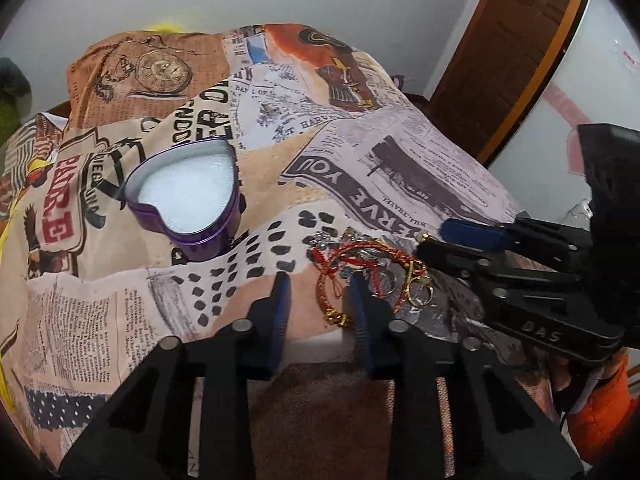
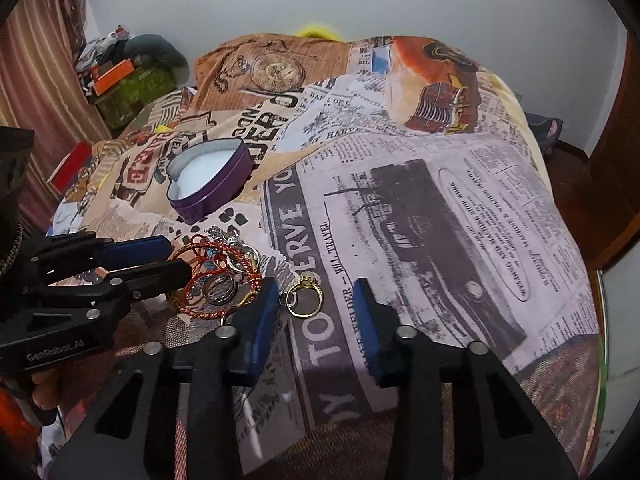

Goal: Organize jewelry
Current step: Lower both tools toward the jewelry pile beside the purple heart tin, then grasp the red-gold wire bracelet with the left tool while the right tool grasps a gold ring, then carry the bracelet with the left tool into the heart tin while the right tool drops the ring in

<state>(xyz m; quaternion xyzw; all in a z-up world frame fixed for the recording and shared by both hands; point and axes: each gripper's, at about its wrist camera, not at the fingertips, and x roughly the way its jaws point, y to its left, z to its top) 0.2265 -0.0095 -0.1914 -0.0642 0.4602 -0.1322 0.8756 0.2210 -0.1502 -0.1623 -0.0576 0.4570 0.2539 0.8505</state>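
A pile of jewelry (image 1: pixel 368 268) with red and gold bracelets and rings lies on the printed cloth; it also shows in the right wrist view (image 2: pixel 220 272). A gold ring (image 2: pixel 306 294) lies apart, between the right gripper's open fingers. A purple heart-shaped tin (image 1: pixel 188 200) with a white lining stands open to the far left; it also shows in the right wrist view (image 2: pixel 208 182). My left gripper (image 1: pixel 320 284) is open, its right finger at the pile's edge. My right gripper (image 2: pixel 316 288) is open and empty, and shows from the side in the left wrist view (image 1: pixel 432 240).
The newspaper-print cloth (image 2: pixel 440 200) covers a rounded surface that drops off at the right and front. A green box with clutter (image 2: pixel 128 88) and a striped curtain (image 2: pixel 36 80) stand at the far left. A wooden door frame (image 1: pixel 500 60) is at the right.
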